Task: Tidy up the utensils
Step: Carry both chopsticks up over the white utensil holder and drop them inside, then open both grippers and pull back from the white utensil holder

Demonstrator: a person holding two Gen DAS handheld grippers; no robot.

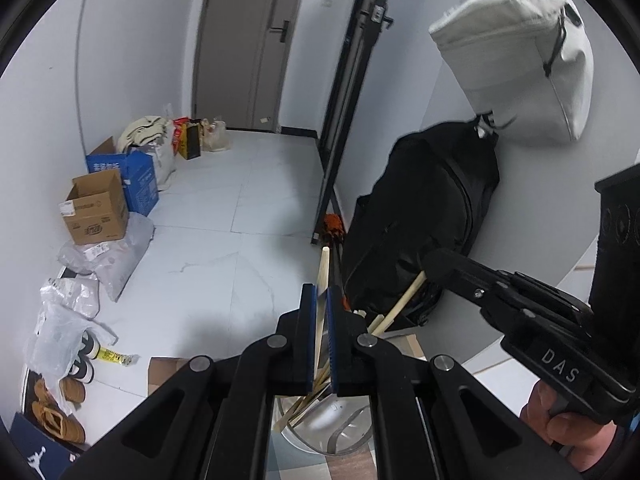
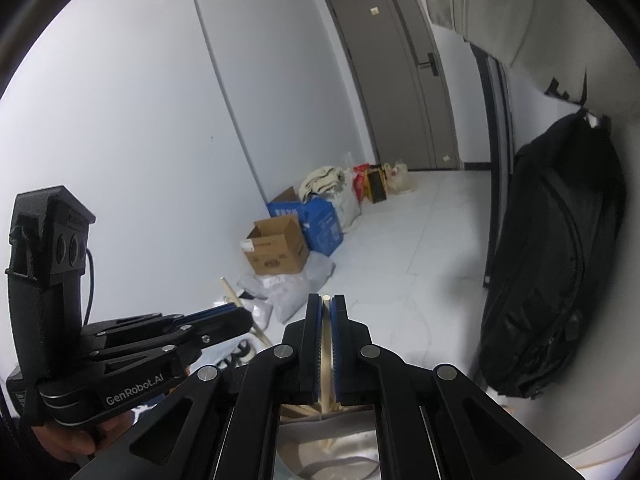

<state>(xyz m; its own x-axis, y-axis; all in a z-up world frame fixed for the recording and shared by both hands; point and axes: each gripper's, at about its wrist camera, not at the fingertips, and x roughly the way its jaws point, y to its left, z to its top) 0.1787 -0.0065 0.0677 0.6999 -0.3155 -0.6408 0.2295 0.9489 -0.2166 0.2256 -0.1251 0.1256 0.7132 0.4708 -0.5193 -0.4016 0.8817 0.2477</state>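
Observation:
My left gripper [image 1: 320,292] is shut on a pale wooden chopstick [image 1: 324,268] that sticks out past its blue pads. Under it stands a shiny metal holder [image 1: 344,428] with several more chopsticks leaning in it. To the right, my right gripper [image 1: 434,262] pinches another chopstick [image 1: 404,302], with a hand [image 1: 568,428] on its handle. In the right wrist view my right gripper [image 2: 327,300] is shut on its chopstick [image 2: 327,344] above the holder [image 2: 332,440]. The left gripper [image 2: 240,316] shows at the left, its chopstick [image 2: 229,286] poking out.
A black backpack [image 1: 424,216] leans on the right wall under a hanging white bag [image 1: 516,56]. Cardboard box [image 1: 96,208], blue box [image 1: 138,178], plastic bags [image 1: 108,256] and shoes [image 1: 60,404] line the left wall. A grey door [image 1: 244,40] is at the far end.

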